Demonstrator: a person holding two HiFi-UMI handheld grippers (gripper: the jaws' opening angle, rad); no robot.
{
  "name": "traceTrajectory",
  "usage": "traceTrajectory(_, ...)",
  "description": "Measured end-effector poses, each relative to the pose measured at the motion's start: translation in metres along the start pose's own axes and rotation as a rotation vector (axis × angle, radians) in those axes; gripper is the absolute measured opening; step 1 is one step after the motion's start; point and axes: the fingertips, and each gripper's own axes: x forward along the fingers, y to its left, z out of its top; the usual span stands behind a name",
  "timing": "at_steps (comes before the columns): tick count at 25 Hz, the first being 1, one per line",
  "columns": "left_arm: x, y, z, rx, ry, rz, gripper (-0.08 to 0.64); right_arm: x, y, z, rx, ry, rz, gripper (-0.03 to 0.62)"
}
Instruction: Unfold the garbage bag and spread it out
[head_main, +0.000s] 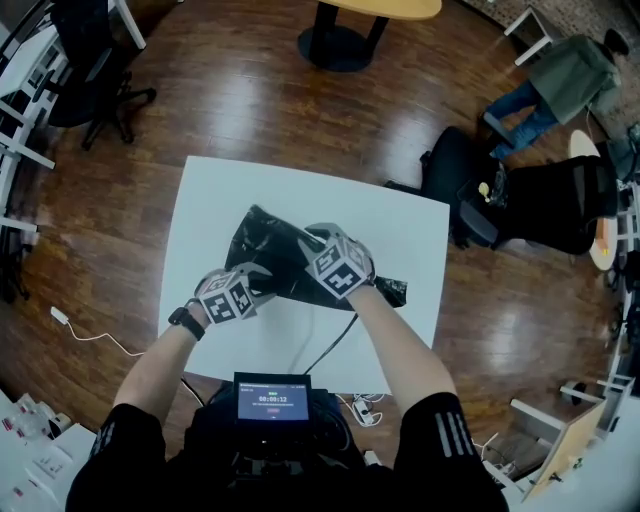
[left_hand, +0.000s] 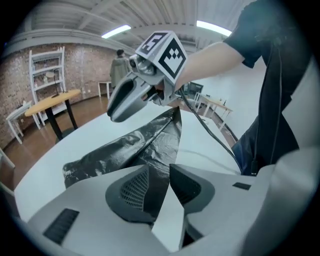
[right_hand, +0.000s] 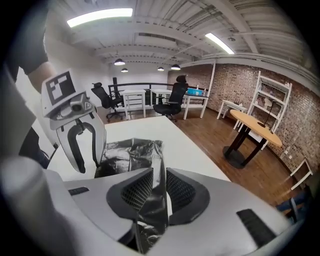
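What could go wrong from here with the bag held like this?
1. The right gripper pinches only a narrow, twisted strip of the garbage bag, which may slip out under pull.
2. The left gripper grips thin film at its jaw tips, so pulling hard could tear it.
3. The black cable trails over the table beside the garbage bag and might catch it.

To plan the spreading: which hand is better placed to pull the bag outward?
Probably right: both claws pinch the garbage bag, but the right claw has more bare table beside it than the left claw.
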Motion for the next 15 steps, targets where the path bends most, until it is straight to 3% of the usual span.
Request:
traceTrajectory(7, 0.037, -0.008, 0.008, -0.006, 0.027, -0.046, 0.13, 0.025, 0.007, -0.047, 0.037, 0.109, 0.006, 0.119)
traceTrajectory(15, 0.055, -0.013, -0.013, -0.008, 0.116, -0.077, 0.13, 0.039, 0.01, -0.062, 0.036, 0.162, 0.019, 0.144)
